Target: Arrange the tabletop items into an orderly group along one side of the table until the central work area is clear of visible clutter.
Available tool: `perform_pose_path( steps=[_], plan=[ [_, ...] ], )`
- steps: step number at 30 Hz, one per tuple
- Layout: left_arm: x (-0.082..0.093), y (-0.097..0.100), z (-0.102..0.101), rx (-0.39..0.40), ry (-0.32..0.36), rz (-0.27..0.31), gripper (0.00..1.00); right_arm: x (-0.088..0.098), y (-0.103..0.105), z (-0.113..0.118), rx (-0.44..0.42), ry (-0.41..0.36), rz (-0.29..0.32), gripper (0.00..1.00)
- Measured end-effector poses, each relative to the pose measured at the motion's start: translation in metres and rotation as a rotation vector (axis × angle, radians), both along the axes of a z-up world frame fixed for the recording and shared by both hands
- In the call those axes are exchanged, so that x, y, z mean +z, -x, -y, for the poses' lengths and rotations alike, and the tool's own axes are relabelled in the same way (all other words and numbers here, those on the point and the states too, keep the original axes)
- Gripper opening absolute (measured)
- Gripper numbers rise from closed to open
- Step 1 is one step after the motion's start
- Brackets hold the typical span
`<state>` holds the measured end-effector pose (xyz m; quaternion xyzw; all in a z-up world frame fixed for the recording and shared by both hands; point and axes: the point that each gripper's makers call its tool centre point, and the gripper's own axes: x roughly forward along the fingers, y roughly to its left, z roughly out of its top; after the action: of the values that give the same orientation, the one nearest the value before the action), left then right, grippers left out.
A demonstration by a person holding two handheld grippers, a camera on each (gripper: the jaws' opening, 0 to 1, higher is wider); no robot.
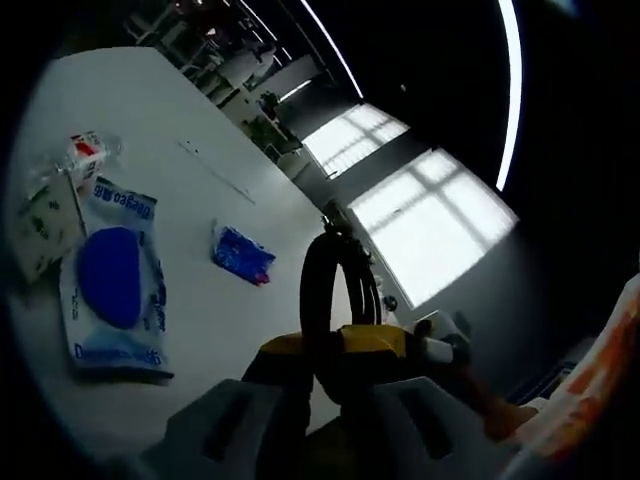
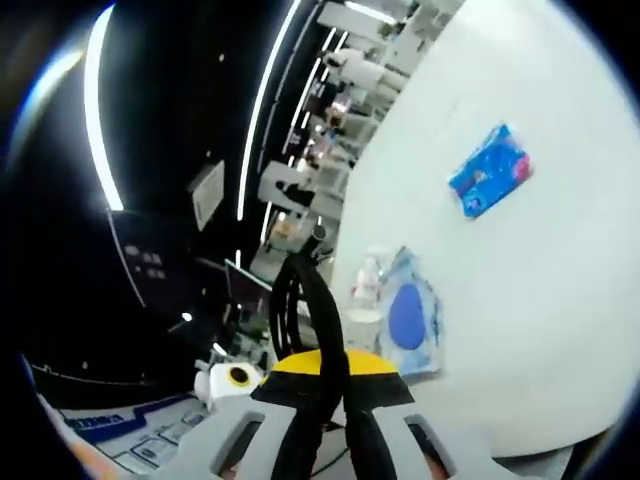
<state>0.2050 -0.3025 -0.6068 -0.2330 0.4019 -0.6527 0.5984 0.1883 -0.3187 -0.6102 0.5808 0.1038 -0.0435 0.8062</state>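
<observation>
My left tongs and right tongs both clamp a black cable; wet-wipes pack lies left on the bench.

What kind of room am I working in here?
Probably a large office or lab: a long white table, big windows, ceiling light strips, and rows of cluttered workstations behind.
</observation>
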Motion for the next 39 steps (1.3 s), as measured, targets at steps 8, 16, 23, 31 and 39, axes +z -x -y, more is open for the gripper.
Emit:
perform_pose_path(
  steps=[8, 16, 23, 31, 39],
  plan=[
    [0.001, -0.001, 0.002, 0.021, 0.021, 0.049, 0.24, -0.008, 0.009, 0.019, -0.075, -0.058, 0.0, 0.01],
    [-0.003, -0.003, -0.007, 0.021, 0.007, 0.083, 0.34, -0.029, 0.014, 0.051, -0.139, -0.087, -0.024, 0.01],
    [0.002, -0.003, -0.027, 0.025, 0.055, 0.09, 0.44, -0.061, 0.011, 0.088, -0.156, -0.016, -0.111, 0.01],
    [0.012, -0.013, -0.037, 0.06, 0.089, 0.113, 0.52, -0.099, 0.002, 0.106, -0.135, 0.017, -0.234, 0.01],
    [0.013, -0.015, -0.05, 0.092, 0.1, 0.109, 0.52, -0.134, 0.008, 0.114, -0.118, 0.026, -0.359, 0.02]
  ],
)
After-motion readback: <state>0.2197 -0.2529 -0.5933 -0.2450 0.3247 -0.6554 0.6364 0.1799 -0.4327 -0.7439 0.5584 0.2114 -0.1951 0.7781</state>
